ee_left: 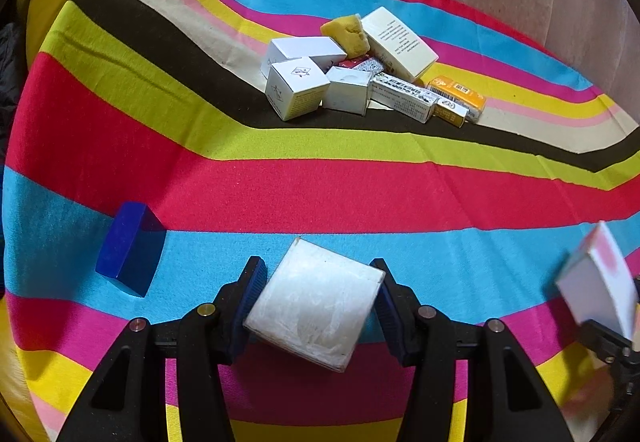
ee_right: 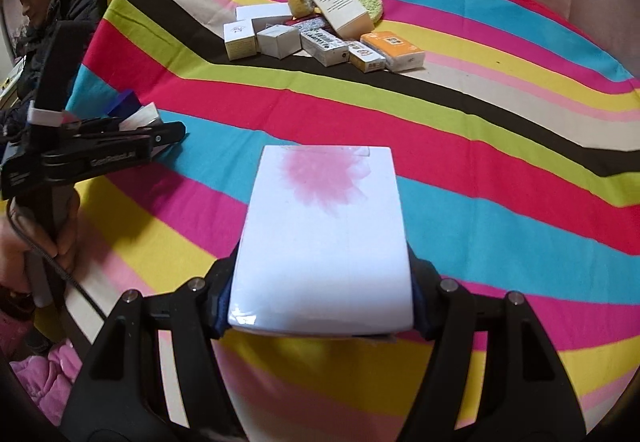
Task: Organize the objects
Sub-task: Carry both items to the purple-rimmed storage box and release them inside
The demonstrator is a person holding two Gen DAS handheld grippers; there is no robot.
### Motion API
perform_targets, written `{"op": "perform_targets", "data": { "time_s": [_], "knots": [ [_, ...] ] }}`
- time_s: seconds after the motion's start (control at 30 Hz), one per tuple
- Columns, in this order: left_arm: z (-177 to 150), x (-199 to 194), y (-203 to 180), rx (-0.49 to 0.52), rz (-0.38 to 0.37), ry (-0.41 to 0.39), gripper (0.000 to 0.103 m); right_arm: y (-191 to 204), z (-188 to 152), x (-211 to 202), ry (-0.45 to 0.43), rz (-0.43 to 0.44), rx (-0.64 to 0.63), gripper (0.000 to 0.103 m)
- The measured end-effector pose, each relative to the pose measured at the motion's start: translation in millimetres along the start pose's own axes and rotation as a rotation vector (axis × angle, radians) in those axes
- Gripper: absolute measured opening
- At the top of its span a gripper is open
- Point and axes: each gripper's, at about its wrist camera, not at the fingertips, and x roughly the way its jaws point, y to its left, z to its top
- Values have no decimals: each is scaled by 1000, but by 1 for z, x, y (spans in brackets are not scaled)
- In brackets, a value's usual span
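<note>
Left wrist view: the left gripper (ee_left: 318, 298) clamps a white box (ee_left: 316, 302), skewed between the pads and raised over the striped cloth (ee_left: 320, 194). The pile (ee_left: 360, 70) of small boxes lies well beyond it; a blue block (ee_left: 130, 248) sits left of the box. Right wrist view: the right gripper (ee_right: 322, 306) grips a flowered box (ee_right: 324, 238) squarely, the pile (ee_right: 320, 30) far ahead. Judgement: carry both boxes to the pile; set the skewed one down gently, as it may pivot on release.
</note>
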Motion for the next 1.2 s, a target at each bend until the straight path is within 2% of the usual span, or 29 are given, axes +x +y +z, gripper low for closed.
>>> {"op": "perform_targets", "data": {
  "time_s": [0.33, 0.43, 0.63, 0.93, 1.2],
  "knots": [
    [-3, -4, -8, 22, 35, -2, 54, -17, -24, -48, -59, -23, 57, 70],
    [-13, -11, -24, 29, -10, 5, 54, -26, -33, -61, -75, -48, 87, 70],
    [-25, -29, -84, 152, -145, 35, 54, -46, -51, -73, -73, -78, 163, 70],
    [-27, -61, -152, 325, -236, 16, 54, -76, -73, -91, -74, -107, 257, 70],
    [-29, -95, -201, 443, -309, -20, 54, -100, -86, -130, -112, -166, 297, 70]
  ]
}}
